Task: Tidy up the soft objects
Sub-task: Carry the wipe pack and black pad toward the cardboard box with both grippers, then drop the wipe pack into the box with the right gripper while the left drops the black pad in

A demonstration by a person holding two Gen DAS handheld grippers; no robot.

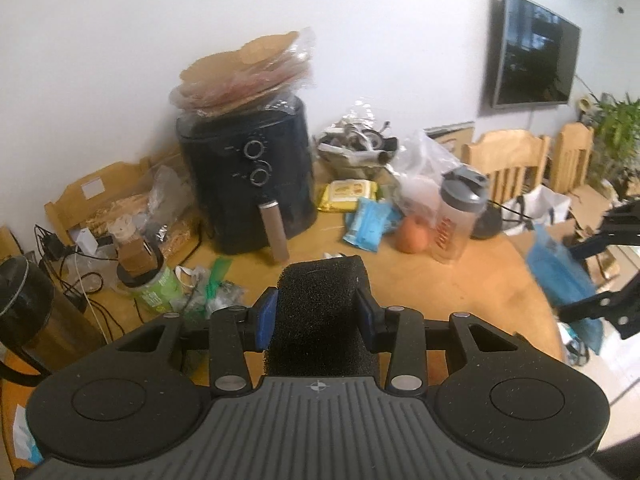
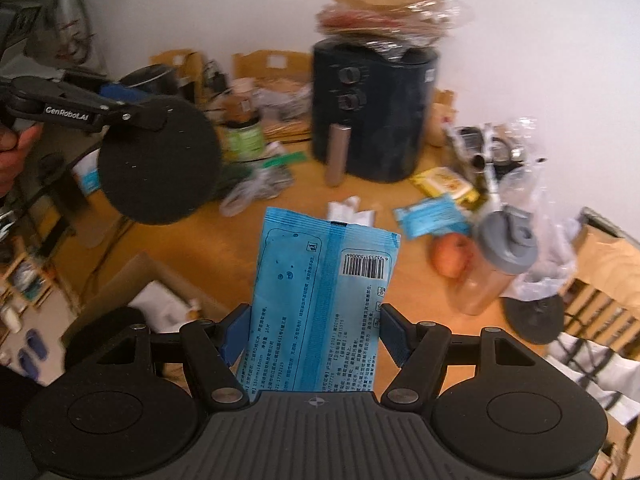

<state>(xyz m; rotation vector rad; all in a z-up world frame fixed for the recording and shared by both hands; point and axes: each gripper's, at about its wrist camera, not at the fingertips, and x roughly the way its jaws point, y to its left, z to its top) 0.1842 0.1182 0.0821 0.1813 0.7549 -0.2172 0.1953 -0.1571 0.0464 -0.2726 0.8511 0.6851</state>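
Observation:
My left gripper (image 1: 318, 318) is shut on a black foam sponge (image 1: 322, 288), which it holds above the wooden table (image 1: 460, 292). From the right wrist view the sponge (image 2: 160, 160) looks like a round disc, held up at the left in the left gripper (image 2: 136, 114), with a hand (image 2: 12, 152) behind it. My right gripper (image 2: 316, 332) is shut on a blue pack of wipes (image 2: 320, 272), barcode side up, above the table (image 2: 180, 248). The left wrist view shows this pack (image 1: 558, 276) at the right. A second blue pack (image 1: 370, 222) and a yellow pack (image 1: 347, 196) lie on the table.
A black air fryer (image 1: 256, 176) with bagged flatbreads on top stands at the back. A shaker bottle (image 1: 456, 216) and an orange fruit (image 1: 412, 236) are at the right. A green jar (image 1: 154, 284), cables, an open cardboard box (image 2: 160, 292) and wooden chairs (image 1: 508, 160) surround the table.

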